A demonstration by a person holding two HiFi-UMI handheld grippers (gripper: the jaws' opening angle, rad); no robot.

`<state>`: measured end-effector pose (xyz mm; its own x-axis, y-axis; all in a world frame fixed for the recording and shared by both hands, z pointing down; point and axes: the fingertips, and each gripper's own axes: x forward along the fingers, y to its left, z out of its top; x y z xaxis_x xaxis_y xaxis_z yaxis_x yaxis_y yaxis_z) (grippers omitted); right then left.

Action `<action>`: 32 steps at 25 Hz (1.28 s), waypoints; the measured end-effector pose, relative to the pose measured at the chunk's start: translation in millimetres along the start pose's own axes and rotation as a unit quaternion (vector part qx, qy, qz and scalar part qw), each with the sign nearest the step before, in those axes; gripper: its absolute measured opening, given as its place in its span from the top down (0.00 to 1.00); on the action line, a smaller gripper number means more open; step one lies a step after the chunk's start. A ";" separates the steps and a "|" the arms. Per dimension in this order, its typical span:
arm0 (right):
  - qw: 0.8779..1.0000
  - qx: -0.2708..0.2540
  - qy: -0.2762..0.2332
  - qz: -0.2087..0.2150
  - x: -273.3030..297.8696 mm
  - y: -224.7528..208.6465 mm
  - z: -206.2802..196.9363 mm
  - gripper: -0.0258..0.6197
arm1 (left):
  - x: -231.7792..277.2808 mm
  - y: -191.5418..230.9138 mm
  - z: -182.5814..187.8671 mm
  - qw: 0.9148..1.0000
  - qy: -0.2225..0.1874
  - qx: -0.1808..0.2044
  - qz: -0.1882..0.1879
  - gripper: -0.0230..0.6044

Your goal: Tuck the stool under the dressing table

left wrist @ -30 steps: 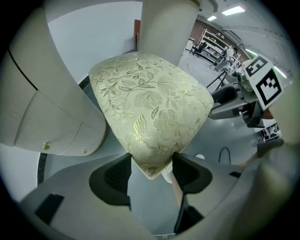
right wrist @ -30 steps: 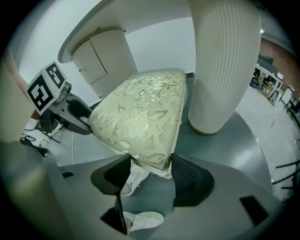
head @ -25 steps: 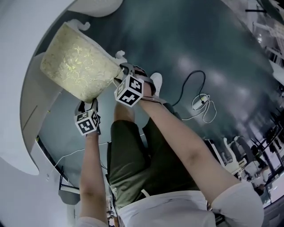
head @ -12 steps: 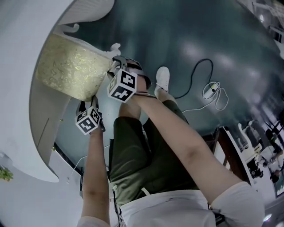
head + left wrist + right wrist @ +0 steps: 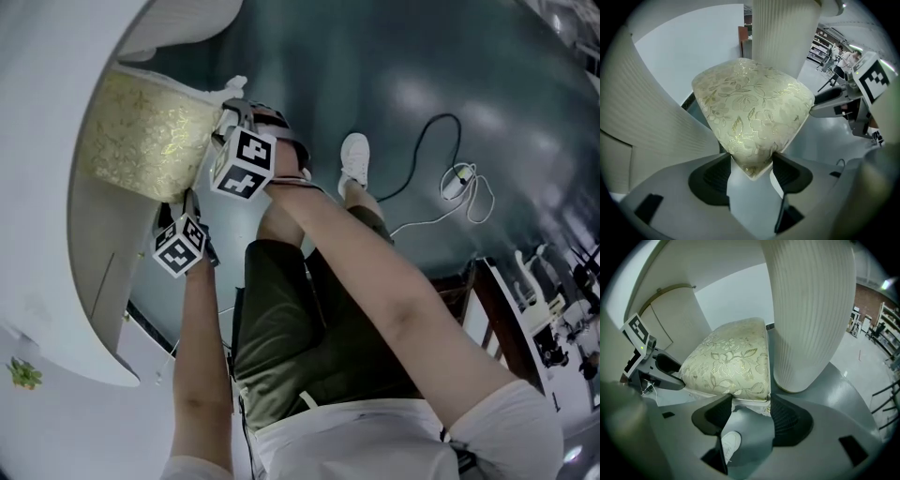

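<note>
Two corners of a cream brocade stool [image 5: 141, 136] are clamped as it sits partly beneath the overhanging white tabletop [image 5: 37, 141] of the dressing table. The left hand-held gripper [image 5: 751, 164] pinches one cushion corner between its pads. The right hand-held gripper [image 5: 750, 405] bites the seat's trimmed edge, just beside the fluted pedestal [image 5: 811, 310]. The padded seat looks soft and likely to give under the jaws, and its woven fabric may be a little slippery, so the firmer trim and frame beneath seem the better hold. It appears light enough to slide across the grey floor [image 5: 422, 75], though a leg could catch the pedestal. No container is in view.
</note>
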<state>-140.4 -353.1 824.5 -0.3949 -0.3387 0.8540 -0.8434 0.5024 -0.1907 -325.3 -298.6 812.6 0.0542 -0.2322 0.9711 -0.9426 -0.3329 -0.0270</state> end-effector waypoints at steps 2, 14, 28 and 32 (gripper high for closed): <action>1.000 0.002 -0.005 -0.003 4.8 -1.3 10.4 0.55 | 1.0 7.7 8.2 1.000 -0.008 0.002 0.009 0.52; 1.000 -0.001 -0.024 -0.006 26.1 -4.6 54.2 0.55 | 4.2 40.4 40.4 0.997 -0.046 0.009 0.059 0.52; 1.000 -0.002 -0.028 0.005 42.2 -15.1 82.5 0.54 | 9.0 57.5 69.7 0.992 -0.075 0.032 0.091 0.53; 0.999 0.007 -0.034 0.010 38.9 -16.0 81.1 0.55 | 6.4 53.9 69.7 0.990 -0.081 0.042 0.108 0.55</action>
<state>-171.9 -438.9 821.5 -0.4347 -0.3822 0.8155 -0.8404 0.4977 -0.2147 -352.8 -381.7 800.9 -0.0878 -0.4472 0.8901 -0.9071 -0.3333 -0.2569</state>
